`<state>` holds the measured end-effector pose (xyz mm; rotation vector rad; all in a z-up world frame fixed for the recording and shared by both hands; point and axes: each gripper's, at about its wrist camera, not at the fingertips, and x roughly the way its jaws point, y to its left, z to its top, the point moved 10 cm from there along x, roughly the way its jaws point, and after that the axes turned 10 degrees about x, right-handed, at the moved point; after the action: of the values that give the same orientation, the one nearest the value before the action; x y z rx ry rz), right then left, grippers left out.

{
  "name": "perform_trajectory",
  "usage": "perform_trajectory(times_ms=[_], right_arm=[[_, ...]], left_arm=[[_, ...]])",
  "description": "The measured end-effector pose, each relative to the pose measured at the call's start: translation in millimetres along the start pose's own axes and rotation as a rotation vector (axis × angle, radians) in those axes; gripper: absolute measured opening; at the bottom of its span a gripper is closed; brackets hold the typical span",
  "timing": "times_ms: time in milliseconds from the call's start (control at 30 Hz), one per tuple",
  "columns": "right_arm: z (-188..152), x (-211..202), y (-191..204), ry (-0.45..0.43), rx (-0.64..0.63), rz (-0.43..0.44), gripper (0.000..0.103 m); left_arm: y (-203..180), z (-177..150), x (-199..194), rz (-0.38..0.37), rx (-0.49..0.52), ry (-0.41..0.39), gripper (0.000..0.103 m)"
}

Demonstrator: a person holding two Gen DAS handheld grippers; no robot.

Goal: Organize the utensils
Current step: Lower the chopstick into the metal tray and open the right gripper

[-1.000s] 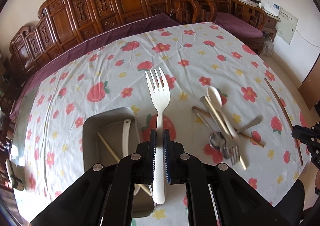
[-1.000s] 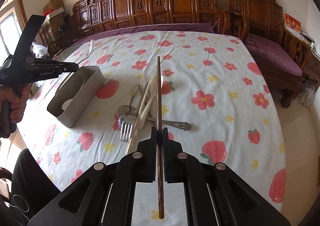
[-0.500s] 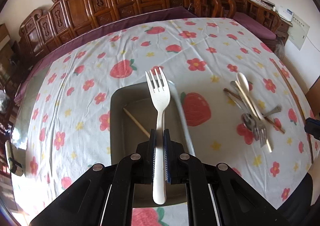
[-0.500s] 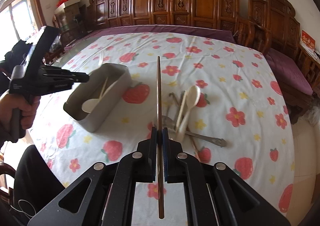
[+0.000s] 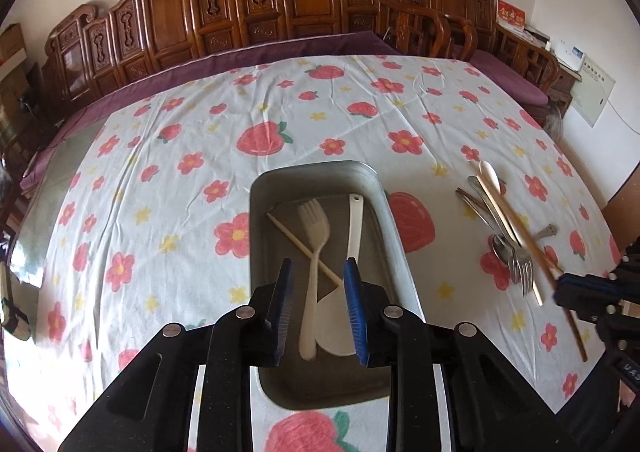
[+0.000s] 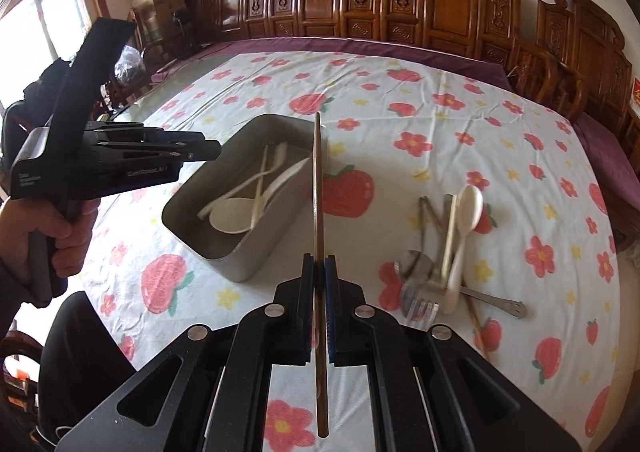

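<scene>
A grey metal tray [image 5: 394,228] sits on the flowered tablecloth. In it lie a white fork [image 5: 316,236], a white spoon [image 5: 352,224] and a pale chopstick [image 5: 296,242]. My left gripper [image 5: 317,272] is open and empty just above the tray's near end, with the fork lying between the jaws below. My right gripper [image 6: 319,266] is shut on a dark brown chopstick [image 6: 319,188], held right of the tray [image 6: 240,252]. The left gripper [image 6: 212,150] also shows in the right wrist view, over the tray's left side.
A pile of utensils [image 6: 448,252] lies right of the tray: a white spoon, metal forks and spoons, chopsticks. It also shows in the left wrist view [image 5: 508,232]. Carved wooden chairs [image 5: 280,4] line the table's far edge. A person's hand [image 6: 48,236] holds the left gripper.
My left gripper has opened and let go of the white fork, which now lies in the tray. My right gripper has moved left toward the tray with the chopstick.
</scene>
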<state>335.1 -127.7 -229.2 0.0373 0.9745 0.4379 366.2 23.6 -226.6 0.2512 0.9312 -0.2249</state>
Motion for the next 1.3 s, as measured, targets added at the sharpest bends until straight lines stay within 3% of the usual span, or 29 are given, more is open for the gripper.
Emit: perform_trajectory(times_ms=[233, 467, 1300], right_arm=[[15.2, 21.9, 33.8, 0.004, -0.002, 0.017, 0.006], [26.0, 38.2, 57.7, -0.002, 0.014, 0.038, 0.006], [65.1, 112.4, 75.1, 0.039, 0.231, 0.077, 0.006]], left_arm=[[18.5, -11.4, -36.6, 0.012, 0.006, -0.083, 0.034], [39.6, -23.5, -60.3, 0.011, -0.013, -0.124, 0.034], [82.4, -58.4, -78.6, 0.032, -0.074, -0.151, 0.039]])
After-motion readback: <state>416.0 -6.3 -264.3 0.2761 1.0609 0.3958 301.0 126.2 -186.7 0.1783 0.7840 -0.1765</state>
